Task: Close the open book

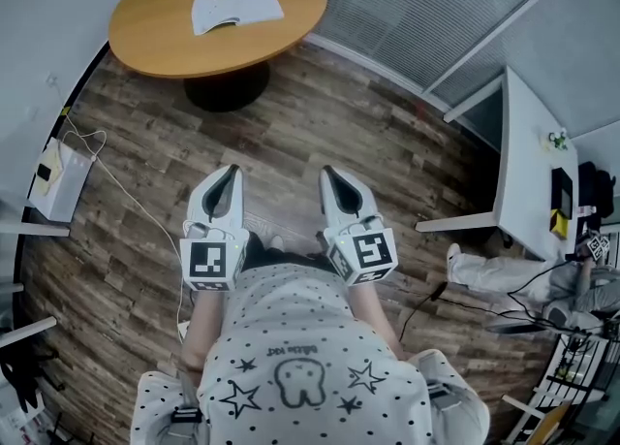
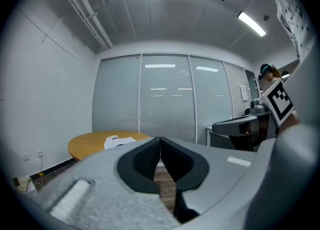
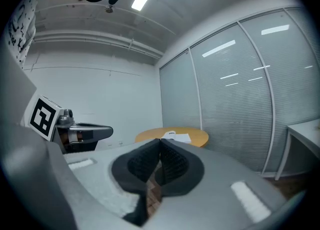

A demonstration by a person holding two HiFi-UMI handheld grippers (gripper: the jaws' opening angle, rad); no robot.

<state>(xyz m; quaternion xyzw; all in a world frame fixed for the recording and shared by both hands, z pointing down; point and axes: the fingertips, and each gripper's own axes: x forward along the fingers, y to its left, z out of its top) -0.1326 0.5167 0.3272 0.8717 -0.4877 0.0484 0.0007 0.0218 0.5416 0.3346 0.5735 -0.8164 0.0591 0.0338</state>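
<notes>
Both left gripper and right gripper sit closed, empty, far from the book.

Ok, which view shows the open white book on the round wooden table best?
The head view: it looks down on the open white book, both pages spread flat on the round wooden table. The left gripper view and right gripper view catch it far off, nearly edge-on, as a small white shape.
</notes>
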